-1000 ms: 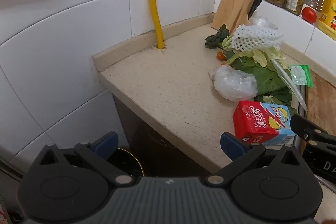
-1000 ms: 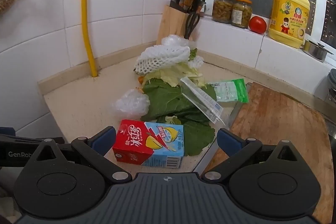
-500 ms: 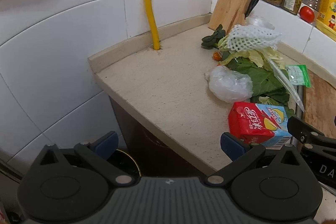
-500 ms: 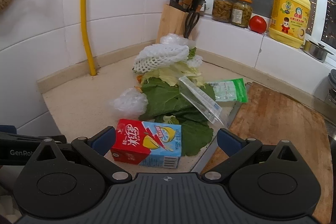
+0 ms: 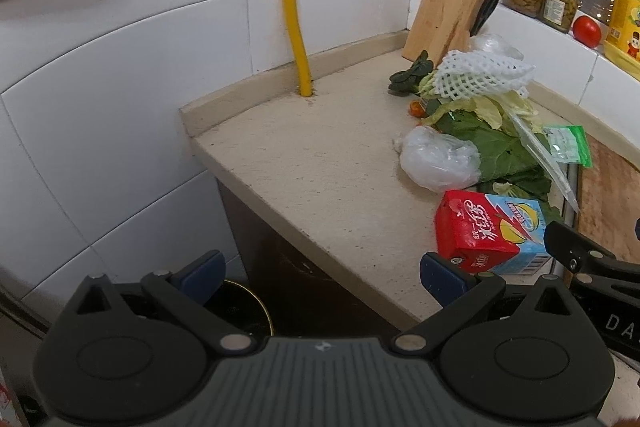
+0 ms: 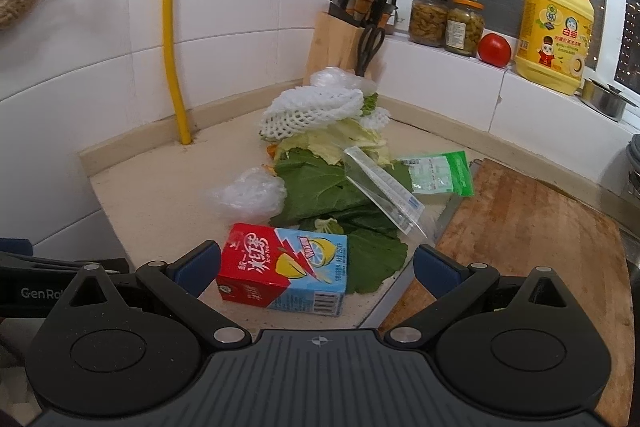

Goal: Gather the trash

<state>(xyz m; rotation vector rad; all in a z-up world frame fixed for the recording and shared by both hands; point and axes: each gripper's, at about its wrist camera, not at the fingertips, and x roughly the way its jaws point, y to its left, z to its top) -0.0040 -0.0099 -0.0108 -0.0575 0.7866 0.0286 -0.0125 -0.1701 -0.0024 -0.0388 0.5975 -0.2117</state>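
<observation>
A red and blue drink carton (image 6: 284,269) lies on the counter near its front edge; it also shows in the left wrist view (image 5: 490,231). Behind it lies a heap of trash: green leaves (image 6: 320,187), a crumpled clear bag (image 6: 246,193), white foam netting (image 6: 314,109), a clear wrapper (image 6: 384,193) and a green packet (image 6: 440,173). My right gripper (image 6: 316,267) is open and empty, just in front of the carton, its fingers either side of it. My left gripper (image 5: 320,273) is open and empty, over the counter's left front edge.
A wooden cutting board (image 6: 532,227) lies right of the trash. A knife block (image 6: 348,39), jars (image 6: 446,21), a tomato (image 6: 494,50) and a yellow bottle (image 6: 554,31) stand at the back. A yellow pipe (image 5: 296,27) runs down the wall. A dark bin (image 5: 244,311) sits below the counter.
The left gripper has drifted slightly left and back, so the counter shifts right in its view. The right gripper has edged a little toward the carton. Both stay open.
</observation>
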